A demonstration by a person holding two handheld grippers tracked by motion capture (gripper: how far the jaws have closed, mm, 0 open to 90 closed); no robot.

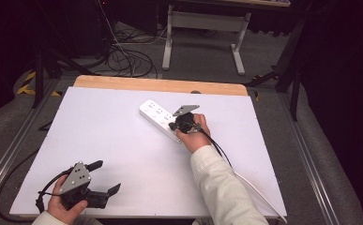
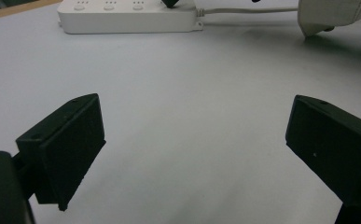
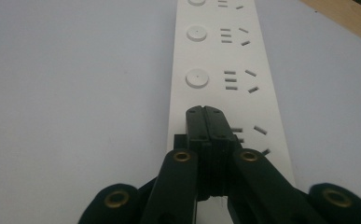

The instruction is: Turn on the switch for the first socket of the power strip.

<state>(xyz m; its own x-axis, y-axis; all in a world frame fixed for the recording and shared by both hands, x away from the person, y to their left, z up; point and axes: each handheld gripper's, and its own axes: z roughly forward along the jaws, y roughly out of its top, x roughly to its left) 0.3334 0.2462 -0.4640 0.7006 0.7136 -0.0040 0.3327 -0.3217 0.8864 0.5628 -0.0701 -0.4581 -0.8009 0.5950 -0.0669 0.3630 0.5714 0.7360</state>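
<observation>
Power strip (image 3: 215,60) directly under right hand-held gripper (image 3: 204,110) tips | jaws closed, empty, on switch button | risk: tips skid off, shove strip | left hand-held gripper (image 1: 105,177) open, idle, well apart

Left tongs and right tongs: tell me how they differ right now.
The left tongs stand wide open; the right tongs are shut with nothing between them. The left tongs hover over bare table near its front edge, apart from the power strip; the right tongs have their tips on the power strip, over a round button spot. Both are black and hand-held.
</observation>
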